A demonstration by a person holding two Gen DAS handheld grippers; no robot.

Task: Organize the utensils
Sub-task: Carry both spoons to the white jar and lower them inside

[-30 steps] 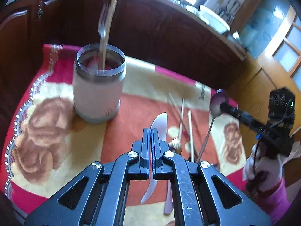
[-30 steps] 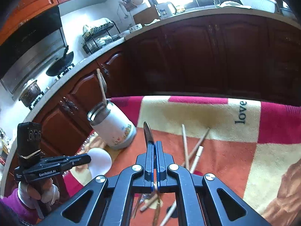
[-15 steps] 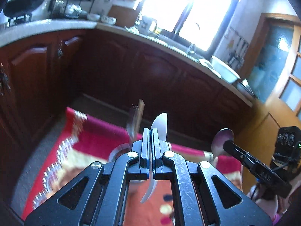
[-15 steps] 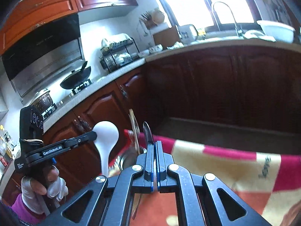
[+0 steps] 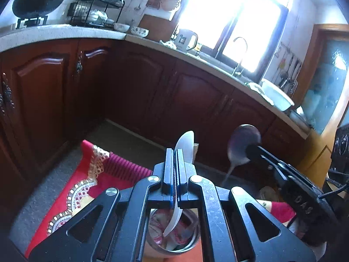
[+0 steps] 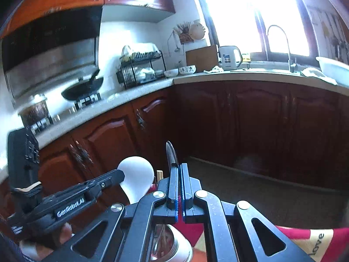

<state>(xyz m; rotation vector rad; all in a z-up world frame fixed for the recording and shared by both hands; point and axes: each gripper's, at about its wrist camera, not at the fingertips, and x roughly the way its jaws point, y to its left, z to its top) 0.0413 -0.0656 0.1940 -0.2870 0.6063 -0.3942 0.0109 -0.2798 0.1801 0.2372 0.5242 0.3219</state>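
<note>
left gripper [image 5: 174,168]: clamped on white spoon [image 5: 185,146], handle tip over holder [image 5: 174,233]
right gripper [image 6: 178,185]: clamped on metal spoon [image 6: 171,155]
risk: both spoons crowd holder mouth, may clash, tip it

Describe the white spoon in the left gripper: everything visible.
The white spoon looks like smooth, slightly translucent plastic, with a rounded oval bowl and a thin curved handle. The left gripper is shut on it near the neck, holding it roughly upright: bowl above the fingers, handle tip hanging over the open mouth of the metal-rimmed holder below. Nothing else visibly touches it. From the right wrist view its bowl shows broad and round.
</note>
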